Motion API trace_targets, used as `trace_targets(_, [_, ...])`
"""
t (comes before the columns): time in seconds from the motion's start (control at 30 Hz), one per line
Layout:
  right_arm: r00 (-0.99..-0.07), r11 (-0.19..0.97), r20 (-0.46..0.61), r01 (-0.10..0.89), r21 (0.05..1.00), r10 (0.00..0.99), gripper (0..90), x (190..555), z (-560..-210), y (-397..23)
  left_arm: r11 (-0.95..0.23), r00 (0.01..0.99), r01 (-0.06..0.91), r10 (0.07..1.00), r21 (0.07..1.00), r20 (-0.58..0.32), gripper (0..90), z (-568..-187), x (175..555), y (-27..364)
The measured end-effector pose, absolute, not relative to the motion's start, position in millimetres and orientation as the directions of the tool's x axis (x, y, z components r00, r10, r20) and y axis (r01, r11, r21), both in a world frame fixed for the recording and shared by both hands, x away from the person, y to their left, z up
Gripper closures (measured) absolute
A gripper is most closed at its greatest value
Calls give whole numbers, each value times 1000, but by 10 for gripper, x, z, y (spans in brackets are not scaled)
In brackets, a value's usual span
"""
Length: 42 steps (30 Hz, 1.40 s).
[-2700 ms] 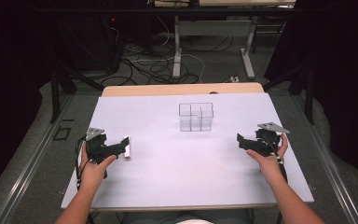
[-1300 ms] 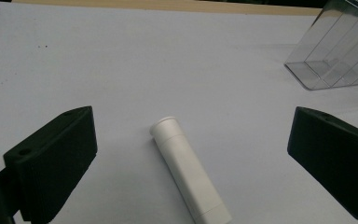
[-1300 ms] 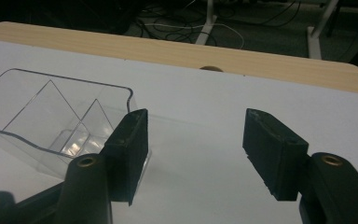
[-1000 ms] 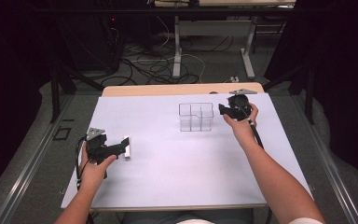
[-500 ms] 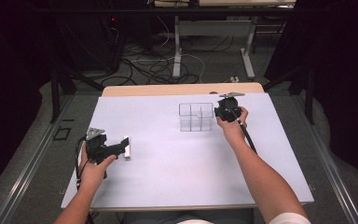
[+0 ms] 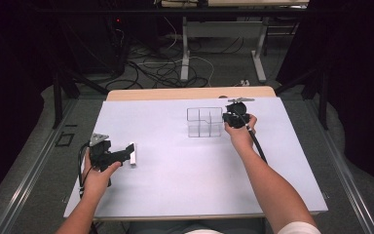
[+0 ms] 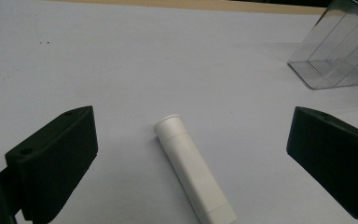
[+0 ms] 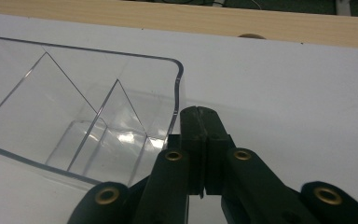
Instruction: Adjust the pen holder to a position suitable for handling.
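High view, landmark: the clear divided box stands toward the far side of the white tabletop.
High view, right tongs: just beside the box's right wall, held by the person's right hand; whether they touch the wall I cannot tell from here.
High view, left tongs: well apart from the box, toward the near left, with the white tube at their tips.
Left gripper view, tongs: spread wide, one jaw on each side of the white tube, neither touching it (the tube lies flat on the tabletop, its rimmed end pointing away); the box is far off to the upper right.
Right gripper view, tongs: pressed together with nothing between them, tips right at the rounded corner of the box.
Step in hand: probably steadying the box while the left tongs prepare to grip the tube.
Next move: bring the left jaws together on the tube's body, lift it, and carry it to one of the box's compartments.
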State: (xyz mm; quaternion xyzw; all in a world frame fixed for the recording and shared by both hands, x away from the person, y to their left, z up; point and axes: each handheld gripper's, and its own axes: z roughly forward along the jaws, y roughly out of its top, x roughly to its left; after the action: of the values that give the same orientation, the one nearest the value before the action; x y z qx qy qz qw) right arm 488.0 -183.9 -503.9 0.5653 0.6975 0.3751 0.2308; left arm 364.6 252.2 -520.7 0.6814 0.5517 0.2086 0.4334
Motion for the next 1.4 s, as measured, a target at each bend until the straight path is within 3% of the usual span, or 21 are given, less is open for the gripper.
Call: trace_targets(1.4, [-338,138,86,585,799,937,900,4883,-5064,-1487,-1,295,585,932,811,-212,24,-5221,3657,2522])
